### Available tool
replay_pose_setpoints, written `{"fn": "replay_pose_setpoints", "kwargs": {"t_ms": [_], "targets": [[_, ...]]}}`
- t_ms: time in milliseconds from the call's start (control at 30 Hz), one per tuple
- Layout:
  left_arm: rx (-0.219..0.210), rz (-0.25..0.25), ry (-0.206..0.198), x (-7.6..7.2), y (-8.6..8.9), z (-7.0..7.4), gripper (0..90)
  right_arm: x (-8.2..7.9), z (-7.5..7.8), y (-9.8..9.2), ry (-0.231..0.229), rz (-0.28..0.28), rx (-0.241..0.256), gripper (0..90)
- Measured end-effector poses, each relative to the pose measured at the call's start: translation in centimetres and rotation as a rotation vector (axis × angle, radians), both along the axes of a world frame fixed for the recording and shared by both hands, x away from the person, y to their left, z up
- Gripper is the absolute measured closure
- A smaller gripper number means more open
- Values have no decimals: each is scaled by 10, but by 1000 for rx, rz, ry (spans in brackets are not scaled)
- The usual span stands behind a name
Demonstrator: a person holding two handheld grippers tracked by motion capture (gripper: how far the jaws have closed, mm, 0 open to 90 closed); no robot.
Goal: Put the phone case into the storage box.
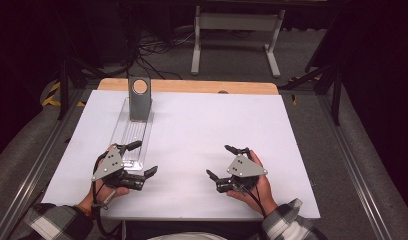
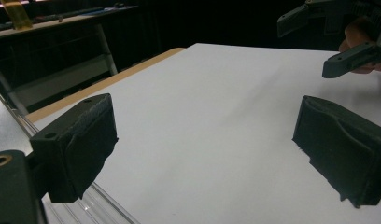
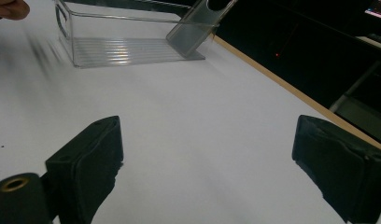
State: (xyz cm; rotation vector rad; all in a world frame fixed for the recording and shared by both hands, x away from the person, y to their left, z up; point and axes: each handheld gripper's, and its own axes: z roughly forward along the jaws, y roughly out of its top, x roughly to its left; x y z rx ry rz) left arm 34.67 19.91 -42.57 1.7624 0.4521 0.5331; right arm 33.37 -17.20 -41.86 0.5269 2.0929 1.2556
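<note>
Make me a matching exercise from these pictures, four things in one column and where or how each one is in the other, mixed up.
Things:
1. left tongs
2. right tongs
3. clear tray
4. grey plate with a round hole

Places or states:
A. leaning up in the tray's far end
B. open, beside the tray's near end
C. long, on the white table's left half
D. open, over the table's right half

Pairs: 1-B, 2-D, 3-C, 4-A

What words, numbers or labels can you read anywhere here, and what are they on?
No text can be read in any view.
The clear plastic tray, the grey plate with a round hole standing in it, and the white table top carry no lettering.
The left gripper and right gripper show no readable marking; their jaws stand open.
</note>
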Motion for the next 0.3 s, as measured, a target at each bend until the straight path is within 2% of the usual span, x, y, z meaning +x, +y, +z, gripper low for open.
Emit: {"fn": "replay_pose_setpoints", "kwargs": {"t_ms": [133,300], "targets": [[10,0,7,2,-1,-1,66,0,0,-1,1,0,0,91],[3,2,11,3,-1,-1,66,1,-1,-1,8,-1,2,90]]}}
